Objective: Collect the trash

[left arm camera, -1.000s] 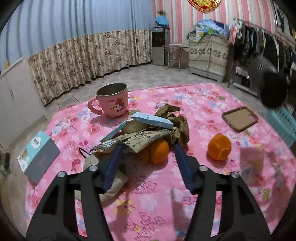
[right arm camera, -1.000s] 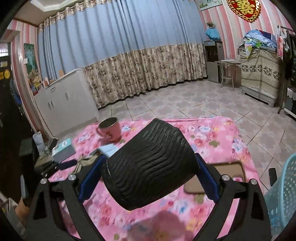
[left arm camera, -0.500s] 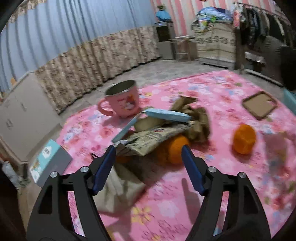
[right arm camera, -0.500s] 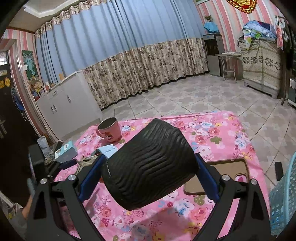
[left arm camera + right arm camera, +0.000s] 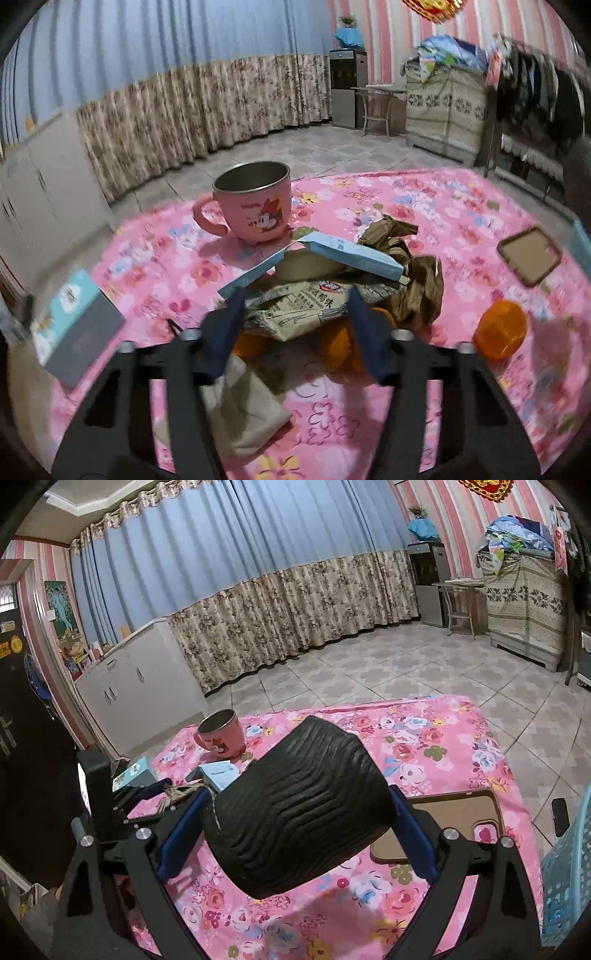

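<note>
The left claw (image 5: 295, 317), jaws just narrowing, straddles a printed snack wrapper (image 5: 306, 310) without clear contact. The right claw (image 5: 299, 812) clamps a ribbed black pot (image 5: 295, 805)

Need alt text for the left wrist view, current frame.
The left tool reaches over a pile of trash on a pink floral cloth, its blue pads on either side of a printed snack wrapper, not pressing it. A light blue carton and crumpled brown paper top the pile; a pink mug stands behind.

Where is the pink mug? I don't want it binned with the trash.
In the left wrist view the pink mug stands upright at the pile's far side, just behind the light blue box.
</note>
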